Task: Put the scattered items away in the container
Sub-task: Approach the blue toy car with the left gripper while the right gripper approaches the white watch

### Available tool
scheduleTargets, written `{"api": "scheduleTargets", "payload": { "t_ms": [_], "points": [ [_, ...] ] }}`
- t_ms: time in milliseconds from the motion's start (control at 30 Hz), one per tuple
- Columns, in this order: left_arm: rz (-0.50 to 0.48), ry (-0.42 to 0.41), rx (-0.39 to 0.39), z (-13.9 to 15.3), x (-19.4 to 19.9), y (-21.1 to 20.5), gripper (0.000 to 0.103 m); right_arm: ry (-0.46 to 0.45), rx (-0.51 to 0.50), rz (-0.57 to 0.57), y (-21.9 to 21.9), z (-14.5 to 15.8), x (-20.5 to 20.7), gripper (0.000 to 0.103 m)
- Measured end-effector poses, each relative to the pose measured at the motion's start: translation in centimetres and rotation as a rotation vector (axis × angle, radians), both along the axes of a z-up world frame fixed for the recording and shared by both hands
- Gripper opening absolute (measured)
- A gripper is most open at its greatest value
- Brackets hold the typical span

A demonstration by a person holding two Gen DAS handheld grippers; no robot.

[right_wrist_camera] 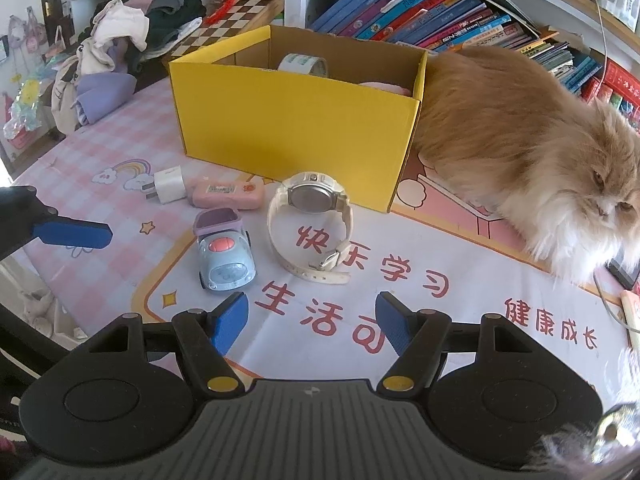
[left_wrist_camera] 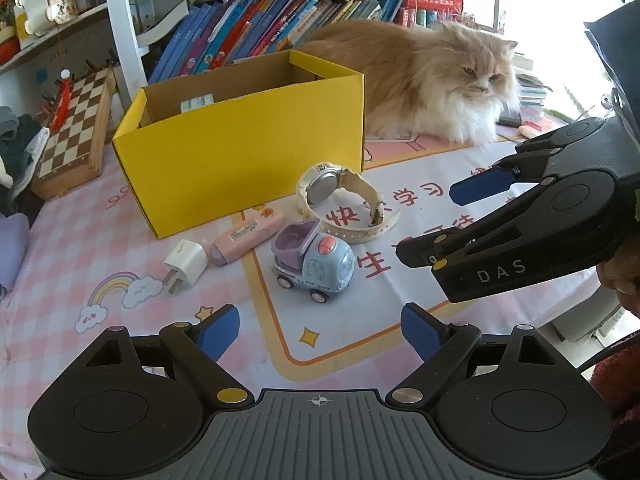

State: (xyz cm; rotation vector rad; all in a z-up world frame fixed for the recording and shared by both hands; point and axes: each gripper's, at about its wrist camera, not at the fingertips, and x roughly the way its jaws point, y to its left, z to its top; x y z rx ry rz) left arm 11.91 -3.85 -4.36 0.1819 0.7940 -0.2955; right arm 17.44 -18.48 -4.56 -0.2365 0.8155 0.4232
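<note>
An open yellow cardboard box (left_wrist_camera: pixel 240 140) (right_wrist_camera: pixel 292 120) stands on the pink tablecloth, with a tape roll (right_wrist_camera: pixel 302 65) and something pink inside. In front of it lie a white plug adapter (left_wrist_camera: pixel 184 262) (right_wrist_camera: pixel 168 186), a pink case (left_wrist_camera: pixel 248 236) (right_wrist_camera: pixel 228 194), a blue and purple toy truck (left_wrist_camera: pixel 312 260) (right_wrist_camera: pixel 224 252) and a cream wristwatch (left_wrist_camera: pixel 340 196) (right_wrist_camera: pixel 312 216). My left gripper (left_wrist_camera: pixel 320 332) hovers open just short of the truck, holding nothing. My right gripper (right_wrist_camera: pixel 312 320) (left_wrist_camera: pixel 436 220) is open too, near the watch strap, and holds nothing.
A fluffy orange cat (left_wrist_camera: pixel 440 80) (right_wrist_camera: pixel 520 140) lies right beside the box. A chessboard (left_wrist_camera: pixel 76 128) leans at the left, with a clothes pile (right_wrist_camera: pixel 132 32) behind. Books (left_wrist_camera: pixel 260 28) line the shelf at the back. A phone (right_wrist_camera: pixel 622 268) lies under the cat's chest.
</note>
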Motion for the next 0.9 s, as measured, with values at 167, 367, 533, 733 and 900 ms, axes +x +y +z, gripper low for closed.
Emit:
{"api": "scheduleTargets", "payload": {
  "t_ms": [167,367,533,733,900],
  "points": [
    [0.009,0.0,-0.005,0.0,0.2,0.0,0.09,0.0,-0.001,0.005,0.0,0.0,0.2,0.069],
    [0.01,0.0,-0.005,-0.1,0.4,0.0,0.09,0.002,-0.004,0.01,0.2,-0.1,0.4,0.069],
    [0.01,0.001,0.001,-0.3,0.8,-0.1,0.09,0.001,-0.004,0.005,0.1,0.0,0.7,0.069],
    [0.0,-0.025,0.027,0.2,1.3,-0.3,0.09,-0.006,0.011,0.004,0.0,0.3,1.3,0.069],
    [0.003,-0.021,0.033,-0.2,1.5,-0.5,0.09,-0.003,0.028,-0.006,-0.3,0.5,1.5,0.069]
  ]
}}
